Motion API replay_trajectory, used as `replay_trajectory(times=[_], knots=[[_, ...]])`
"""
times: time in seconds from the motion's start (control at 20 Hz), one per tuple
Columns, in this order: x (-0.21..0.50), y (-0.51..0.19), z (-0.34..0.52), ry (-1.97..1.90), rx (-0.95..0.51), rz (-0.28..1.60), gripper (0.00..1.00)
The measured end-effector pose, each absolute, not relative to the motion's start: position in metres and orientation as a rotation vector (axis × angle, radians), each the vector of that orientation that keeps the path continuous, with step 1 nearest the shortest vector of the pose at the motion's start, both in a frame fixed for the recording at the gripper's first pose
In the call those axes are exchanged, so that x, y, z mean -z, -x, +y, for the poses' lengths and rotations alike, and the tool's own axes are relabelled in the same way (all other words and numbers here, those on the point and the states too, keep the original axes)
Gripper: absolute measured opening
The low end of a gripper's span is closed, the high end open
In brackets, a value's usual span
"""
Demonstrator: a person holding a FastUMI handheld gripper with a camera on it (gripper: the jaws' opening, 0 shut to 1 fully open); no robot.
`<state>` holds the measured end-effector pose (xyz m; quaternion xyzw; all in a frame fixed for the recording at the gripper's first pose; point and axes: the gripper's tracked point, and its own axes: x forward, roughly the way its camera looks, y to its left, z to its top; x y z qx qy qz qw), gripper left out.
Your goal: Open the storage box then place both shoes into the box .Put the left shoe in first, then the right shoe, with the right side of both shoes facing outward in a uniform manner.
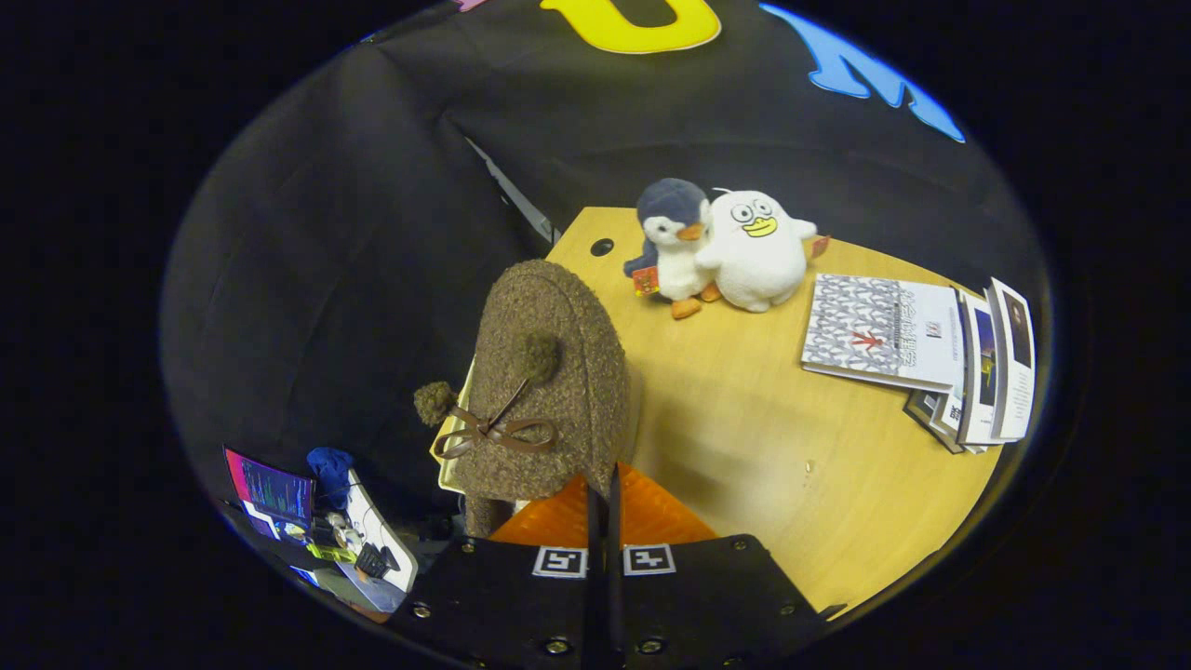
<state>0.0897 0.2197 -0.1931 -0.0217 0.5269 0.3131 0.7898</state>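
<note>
While the gripper (603, 498) had its two fingers pressed together on the edge of the brown woolly slipper-shoe with a ribbon bow and pompoms (544, 386), that shoe hung lifted over the light wooden table (744, 447), its long axis running away from the fingers. Beyond the shoe stood a plush penguin (675, 244) and white plush duck (758, 249); to their right lay fanned booklets (921, 349). Black cloth (326, 261) walled the booth behind.

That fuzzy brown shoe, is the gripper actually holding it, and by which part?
Yes. The gripper is shut on the brown shoe, pinching its rear edge, so the shoe hangs lifted above the wooden table.
</note>
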Motion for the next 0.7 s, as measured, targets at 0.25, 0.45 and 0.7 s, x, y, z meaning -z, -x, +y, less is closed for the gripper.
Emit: replay_trajectory(times=[0.25,0.45,0.7], knots=[[0.220,-0.088,0.284,0.124,-0.757,1.179,0.00],[0.259,-0.088,0.316,0.205,-0.765,1.233,0.00],[0.312,-0.082,0.335,0.308,-0.739,1.305,0.00]])
